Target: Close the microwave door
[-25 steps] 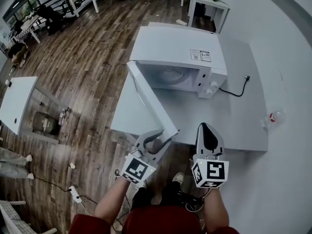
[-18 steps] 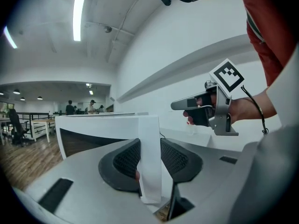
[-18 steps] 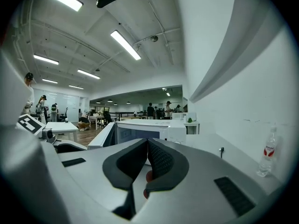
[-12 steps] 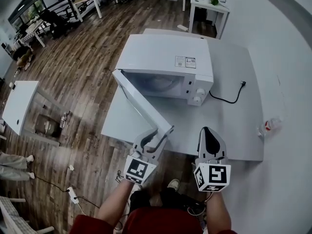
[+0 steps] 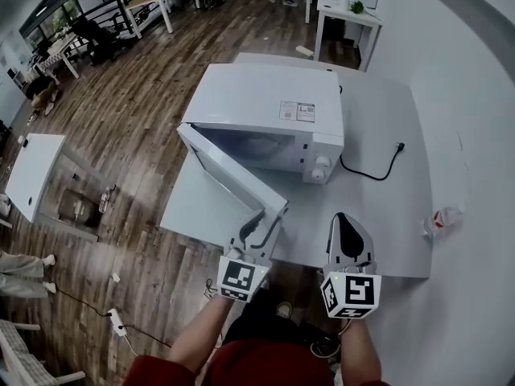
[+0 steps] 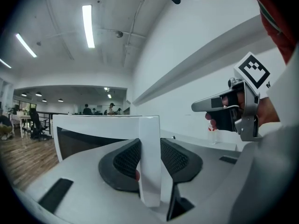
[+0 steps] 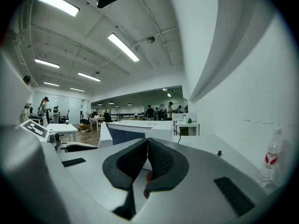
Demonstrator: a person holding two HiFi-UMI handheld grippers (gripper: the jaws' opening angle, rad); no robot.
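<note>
A white microwave point(image 5: 265, 107) stands on the white table point(image 5: 386, 232) with its door point(image 5: 229, 175) swung out toward me. My left gripper point(image 5: 261, 219) is at the door's free edge. In the left gripper view the door edge point(image 6: 150, 139) stands upright between the black pads point(image 6: 124, 160), which press on both its faces. My right gripper point(image 5: 348, 219) hovers over the table's near edge, to the right of the door, with its pads point(image 7: 161, 160) together and nothing between them. It also shows in the left gripper view as the right gripper point(image 6: 198, 107).
A black power cord with plug point(image 5: 374, 167) lies right of the microwave. A small plastic bottle point(image 5: 438, 219) stands near the table's right edge; this bottle point(image 7: 271, 160) also shows at right in the right gripper view. A low white table point(image 5: 28, 171) stands on the wooden floor at left.
The door has swung partway toward the microwave's front, with my left gripper moving along on its edge. My right gripper has moved forward beside it, still shut.
</note>
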